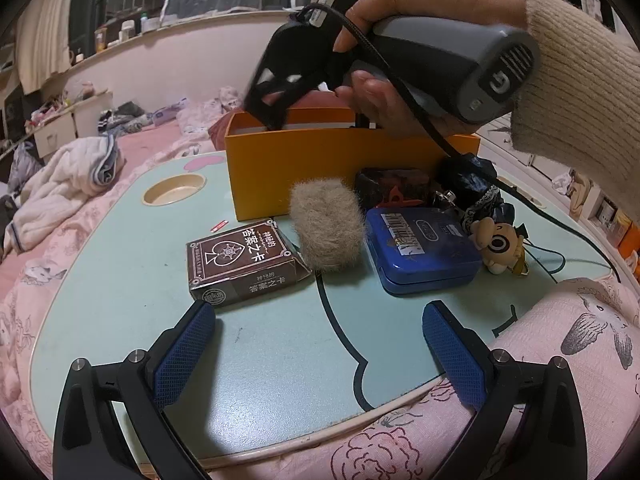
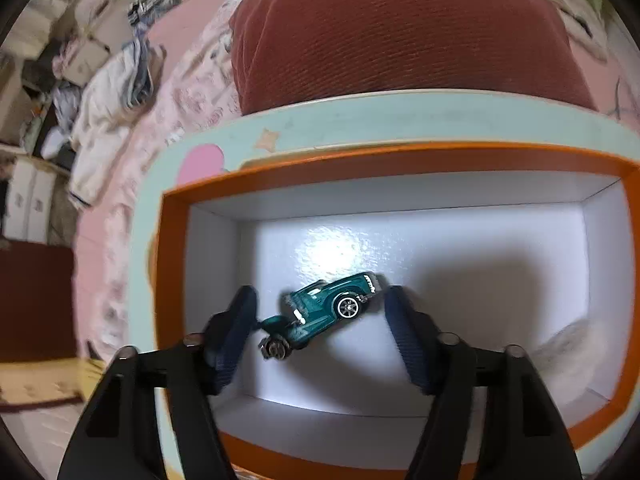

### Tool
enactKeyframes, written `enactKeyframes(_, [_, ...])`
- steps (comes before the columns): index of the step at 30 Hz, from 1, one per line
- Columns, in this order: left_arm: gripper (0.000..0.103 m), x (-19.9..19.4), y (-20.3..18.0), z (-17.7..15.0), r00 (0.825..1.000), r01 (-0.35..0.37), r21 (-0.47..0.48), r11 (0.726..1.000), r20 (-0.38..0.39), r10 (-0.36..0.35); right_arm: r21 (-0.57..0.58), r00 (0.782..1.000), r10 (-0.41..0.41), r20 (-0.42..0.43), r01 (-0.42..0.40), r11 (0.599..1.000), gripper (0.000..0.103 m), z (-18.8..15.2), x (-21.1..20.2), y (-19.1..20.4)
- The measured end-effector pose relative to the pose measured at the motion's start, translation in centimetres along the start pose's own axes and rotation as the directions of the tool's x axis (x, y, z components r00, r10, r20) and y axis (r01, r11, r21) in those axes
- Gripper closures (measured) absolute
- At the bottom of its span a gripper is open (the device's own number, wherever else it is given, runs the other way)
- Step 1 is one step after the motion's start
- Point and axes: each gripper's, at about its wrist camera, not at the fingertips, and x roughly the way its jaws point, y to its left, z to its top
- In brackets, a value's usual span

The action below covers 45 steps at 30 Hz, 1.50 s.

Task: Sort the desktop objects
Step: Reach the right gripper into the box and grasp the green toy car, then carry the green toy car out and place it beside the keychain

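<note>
Over the orange box (image 2: 392, 160), we hold the right gripper (image 2: 322, 334) pointing down into the white interior, its 2 blue pads spread wider than the green toy car (image 2: 332, 304) between them. The car sits tilted, its long axis running from lower left to upper right across the gap; its lower-left end is touching or nearly touching the left pad, and we cannot tell which, while the upper-right end stands just clear of the right pad. We judge the car released or about to be, so the coming move for this hand is a straight lift out without snagging that lower-left end. Nearer us on the pale green table (image 1: 120, 288), the left gripper (image 1: 316, 344) hovers with its fingers wide apart and nothing between them. A brown card box (image 1: 240, 264) lies just ahead of the left finger (image 1: 184, 356), long axis roughly crosswise, with a fur ball (image 1: 328, 228) beside it and a blue tin (image 1: 424, 248) further right. We judge the left hand nearer to the card box.
</note>
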Motion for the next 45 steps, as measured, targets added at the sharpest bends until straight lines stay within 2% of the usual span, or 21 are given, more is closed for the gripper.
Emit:
enactKeyframes(2, [0.000, 0.0, 0.0, 0.0, 1.000, 0.001, 0.000, 1.000, 0.000, -0.001, -0.041, 0.999, -0.030, 0.017, 0.031, 0.999, 0.059, -0.2, 0.0, 0.2])
enactKeyframes(7, [0.000, 0.0, 0.0, 0.0, 1.000, 0.001, 0.000, 1.000, 0.001, -0.001, -0.115, 0.997, -0.045, 0.060, 0.051, 0.992, 0.060, -0.7, -0.4, 0.4])
enactKeyframes(8, [0.000, 0.0, 0.0, 0.0, 1.000, 0.001, 0.000, 1.000, 0.000, -0.001, -0.114, 0.997, -0.031, 0.067, 0.038, 0.993, 0.061, -0.8, -0.4, 0.3])
enactKeyframes(10, [0.000, 0.0, 0.0, -0.1, 1.000, 0.000, 0.001, 1.000, 0.000, 0.000, -0.098, 0.995, 0.057, 0.083, -0.048, 0.994, 0.075, -0.8, -0.7, -0.3])
enactKeyframes(11, [0.000, 0.0, 0.0, -0.1, 1.000, 0.000, 0.001, 1.000, 0.001, 0.000, -0.079, 0.989, 0.116, 0.092, -0.109, 0.991, 0.076, -0.8, -1.1, -0.7])
enactKeyframes(13, [0.000, 0.0, 0.0, -0.1, 1.000, 0.001, 0.000, 1.000, 0.001, -0.001, -0.079, 0.979, 0.171, 0.115, -0.162, 0.984, 0.076, -1.0, -2.1, -1.4])
enactKeyframes(17, [0.000, -0.1, 0.0, -0.1, 1.000, 0.000, 0.001, 1.000, 0.001, 0.000, -0.140, 0.968, 0.169, 0.185, -0.144, 0.980, 0.076, -1.5, -4.1, -1.1])
enactKeyframes(23, [0.000, -0.1, 0.0, -0.1, 1.000, 0.001, 0.001, 1.000, 0.001, -0.001, -0.188, 0.913, 0.313, 0.262, -0.270, 0.944, 0.076, -3.2, -8.4, -2.3])
enactKeyframes(26, [0.000, -0.1, 0.0, -0.2, 1.000, 0.001, 0.001, 1.000, 0.000, -0.001, -0.239, 0.875, 0.405, 0.266, -0.347, 0.907, 0.076, -6.4, -11.3, -4.3])
enactKeyframes(28, [0.000, -0.1, 0.0, -0.2, 1.000, 0.001, 0.001, 1.000, 0.000, -0.001, -0.255, 0.861, 0.437, 0.261, -0.375, 0.891, 0.076, -9.1, -12.8, -6.7])
enactKeyframes(30, [0.000, -0.1, 0.0, -0.1, 1.000, 0.000, 0.001, 1.000, -0.001, 0.000, -0.259, 0.861, 0.420, 0.286, -0.352, 0.899, 0.076, -11.5, -13.9, -8.8])
enactKeyframes(35, [0.000, -0.1, 0.1, -0.2, 1.000, 0.000, 0.003, 1.000, -0.001, 0.000, -0.204, 0.893, 0.318, 0.319, -0.264, 0.943, 0.076, -16.9, -13.3, -13.9])
enactKeyframes(38, [0.000, -0.1, 0.2, -0.2, 1.000, -0.002, 0.004, 1.000, -0.002, 0.002, -0.165, 0.907, 0.306, 0.290, -0.268, 0.949, 0.076, -18.5, -11.0, -14.8])
enactKeyframes(41, [0.000, -0.2, 0.3, -0.3, 1.000, -0.003, 0.005, 1.000, -0.002, 0.003, -0.167, 0.918, 0.290, 0.271, -0.252, 0.953, 0.075, -18.4, -8.7, -14.1])
enactKeyframes(43, [0.000, -0.2, 0.2, -0.3, 1.000, -0.003, 0.005, 1.000, -0.002, 0.003, -0.181, 0.910, 0.283, 0.303, -0.237, 0.955, 0.073, -18.1, -7.8, -13.3])
enactKeyframes(44, [0.000, -0.2, 0.2, -0.3, 1.000, 0.002, 0.006, 1.000, -0.007, -0.002, -0.182, 0.901, 0.289, 0.324, -0.241, 0.953, 0.072, -17.8, -7.6, -12.9])
enactKeyframes(45, [0.000, -0.2, 0.2, -0.3, 1.000, 0.001, 0.007, 1.000, -0.007, -0.001, -0.179, 0.882, 0.302, 0.362, -0.253, 0.951, 0.072, -17.6, -7.7, -12.4])
